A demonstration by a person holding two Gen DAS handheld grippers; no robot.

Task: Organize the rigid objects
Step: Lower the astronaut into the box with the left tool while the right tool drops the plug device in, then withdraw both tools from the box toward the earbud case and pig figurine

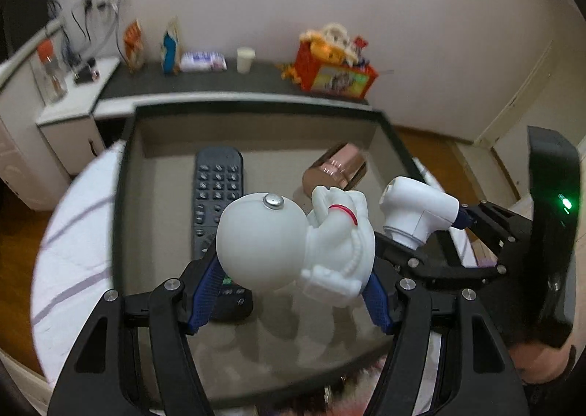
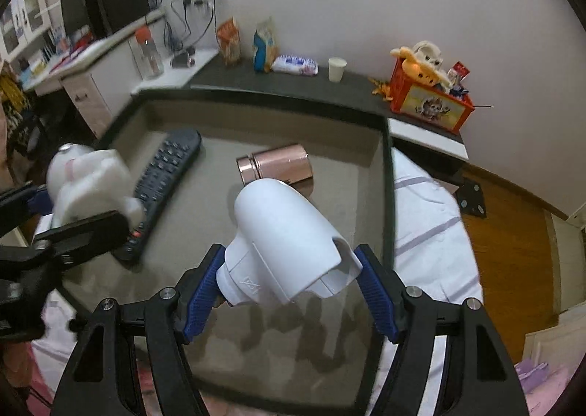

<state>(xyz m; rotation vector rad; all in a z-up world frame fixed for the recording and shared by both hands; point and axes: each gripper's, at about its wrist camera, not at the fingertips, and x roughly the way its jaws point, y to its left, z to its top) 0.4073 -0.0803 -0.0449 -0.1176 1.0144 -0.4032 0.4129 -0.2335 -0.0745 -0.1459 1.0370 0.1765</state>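
Left gripper (image 1: 293, 291) was clamped on a white astronaut figure (image 1: 293, 244), blue pads pressing both sides, figure held clear above the tray (image 1: 256, 115). Right gripper (image 2: 289, 291) was clamped on a white hair-dryer-shaped item (image 2: 285, 247), also lifted over the tray. In the left wrist view, the R gripper w/ its item sat at approx. 3 o'clock of the figure, near but apart. On the tray floor: dark remote (image 2: 164, 185) at approx. 10 o'clock of the white item, copper canister (image 2: 274, 167) lying on its side at 12 o'clock, just beyond it. Tray rested on white striped bedding (image 2: 428, 218). Orange toy crate (image 2: 428, 104) stood on the dark shelf behind.
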